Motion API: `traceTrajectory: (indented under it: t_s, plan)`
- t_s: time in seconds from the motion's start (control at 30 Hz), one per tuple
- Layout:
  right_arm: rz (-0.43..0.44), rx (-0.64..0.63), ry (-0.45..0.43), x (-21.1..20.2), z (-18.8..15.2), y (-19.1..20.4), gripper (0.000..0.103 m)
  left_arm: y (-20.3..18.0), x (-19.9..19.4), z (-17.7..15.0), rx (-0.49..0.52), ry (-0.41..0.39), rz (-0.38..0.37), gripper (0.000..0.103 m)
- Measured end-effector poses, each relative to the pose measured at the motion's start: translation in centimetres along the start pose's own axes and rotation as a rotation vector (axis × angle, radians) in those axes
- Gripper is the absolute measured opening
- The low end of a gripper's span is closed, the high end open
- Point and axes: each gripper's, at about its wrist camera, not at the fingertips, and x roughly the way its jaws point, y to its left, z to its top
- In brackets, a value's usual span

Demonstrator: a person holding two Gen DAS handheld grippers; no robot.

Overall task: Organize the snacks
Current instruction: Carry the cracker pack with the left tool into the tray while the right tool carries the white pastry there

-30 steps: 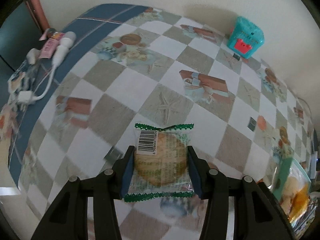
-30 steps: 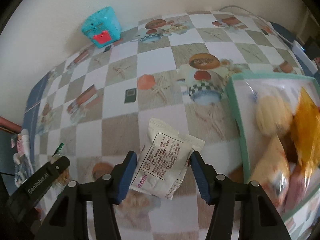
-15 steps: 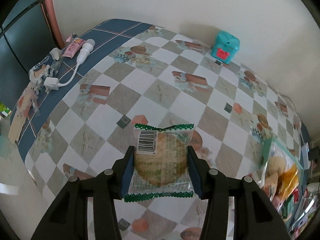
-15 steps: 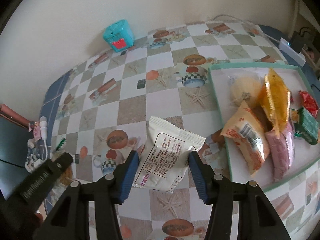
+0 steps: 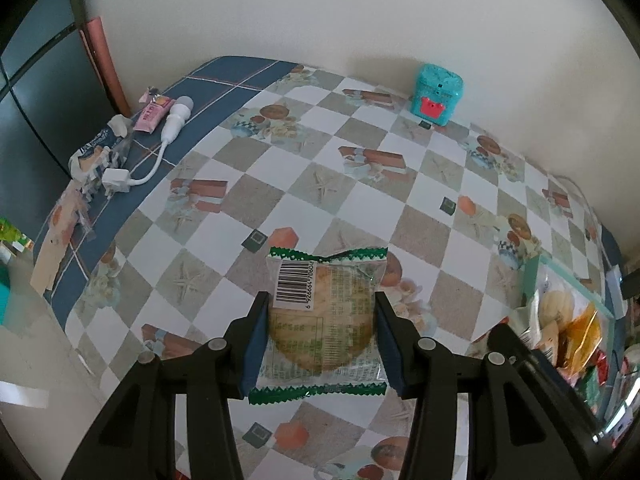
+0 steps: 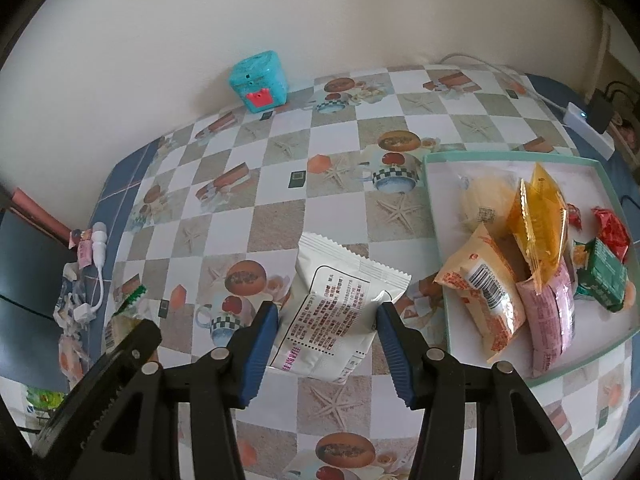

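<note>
My left gripper (image 5: 319, 320) is shut on a clear, green-edged cracker packet (image 5: 322, 322) and holds it above the checked tablecloth. My right gripper (image 6: 327, 330) is shut on a white snack pouch (image 6: 336, 312) with printed text, held above the table left of the tray. The mint-rimmed white tray (image 6: 436, 236) on the right holds several snacks: a yellow packet (image 6: 540, 220), an orange-and-white packet (image 6: 484, 296), a pink one (image 6: 550, 316), and green and red ones. The tray also shows at the right edge of the left wrist view (image 5: 532, 272). The left gripper appears at lower left of the right wrist view.
A teal toy box (image 6: 258, 82) stands by the wall at the back. A white charger with cable (image 5: 168, 132), a pink tube and wrappers lie on the blue cloth strip at the table's left end. A white power strip (image 6: 588, 128) lies at far right.
Both grippers have risen and pulled back from the table with their packets still held; more of the table and the whole tray are in view now.
</note>
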Motion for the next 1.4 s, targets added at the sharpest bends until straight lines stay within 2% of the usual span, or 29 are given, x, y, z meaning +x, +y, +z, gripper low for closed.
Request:
traceTrajectory:
  t_s: [0.23,0.6,0.67,0.8,0.9,1.2,1.4]
  plan:
    - [-0.020,0.001,-0.015,-0.5,-0.2,-0.1,0.055,-0.3,-0.8,-0.2,0.002,-0.013,-0.023,0.052]
    - [-0.021,0.047,-0.069,-2.9,0.8,-2.0,0.054,-0.3,-1.4,0.3,-0.024,-0.036,-0.017,0.052]
    - [-0.022,0.063,-0.086,-3.6,1.0,-2.7,0.048,-0.7,-1.5,0.3,-0.020,-0.041,-0.017,0.051]
    - [-0.061,0.063,-0.123,-4.7,1.3,-3.6,0.048,-1.9,-1.9,0.1,0.002,-0.054,-0.018,0.051]
    - [-0.043,0.085,-0.099,-4.4,1.4,-4.7,0.048,-2.7,-1.6,-0.1,0.018,-0.050,-0.010,0.052]
    - [-0.061,0.115,-0.034,-2.5,1.4,-6.7,0.048,-4.6,0.2,-0.7,0.060,-0.006,0.007,0.052]
    - [-0.041,0.107,0.004,-0.9,1.7,-6.7,0.048,-4.0,2.4,-0.4,0.020,0.057,0.006,0.052]
